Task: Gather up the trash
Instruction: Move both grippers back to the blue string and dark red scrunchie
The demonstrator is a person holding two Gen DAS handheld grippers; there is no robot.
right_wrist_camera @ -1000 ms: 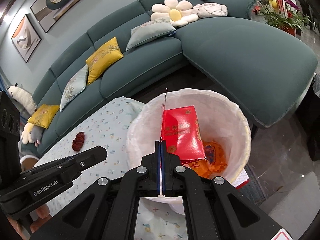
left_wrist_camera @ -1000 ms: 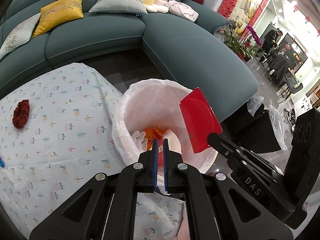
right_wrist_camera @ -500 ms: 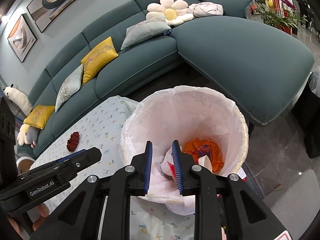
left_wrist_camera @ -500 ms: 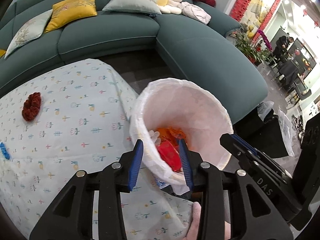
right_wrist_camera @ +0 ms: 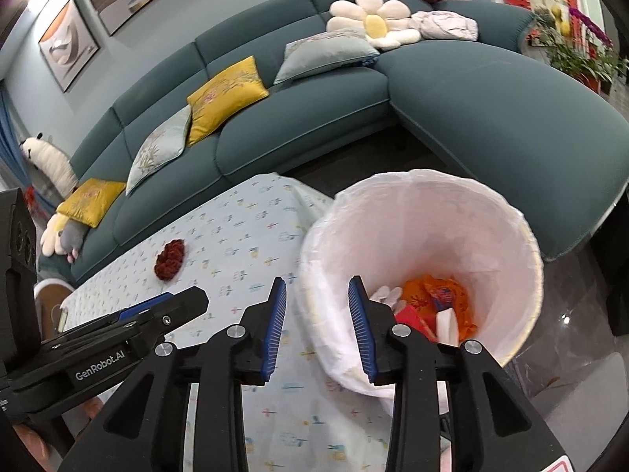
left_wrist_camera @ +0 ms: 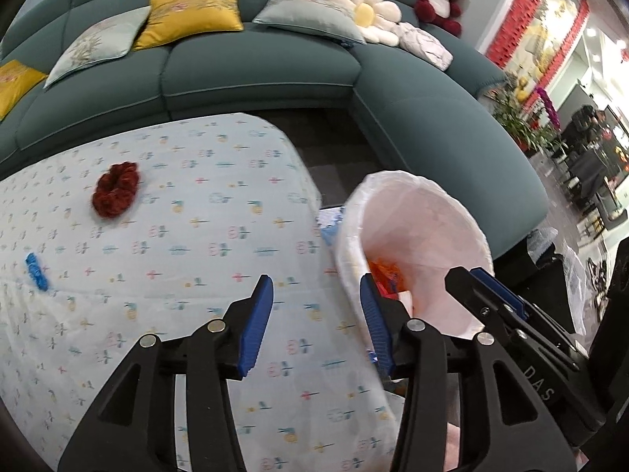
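1. A flower-print tablecloth (left_wrist_camera: 177, 236) carries a blue scrap (left_wrist_camera: 36, 271) and a dark red scrunchie (left_wrist_camera: 116, 188); a teal sofa (left_wrist_camera: 255, 70) curves behind.
2. The left gripper (left_wrist_camera: 316, 314) is spread, empty.
3. The right gripper (right_wrist_camera: 316, 326) is likewise spread, empty.
4. The white-lined bin (right_wrist_camera: 511, 212) holds orange and red trash (right_wrist_camera: 436, 299), partly hidden by fingers.

left wrist — above table (left_wrist_camera: 196, 236), facing sofa (left_wrist_camera: 255, 70) | right wrist — over bin (right_wrist_camera: 424, 204) | shared: both
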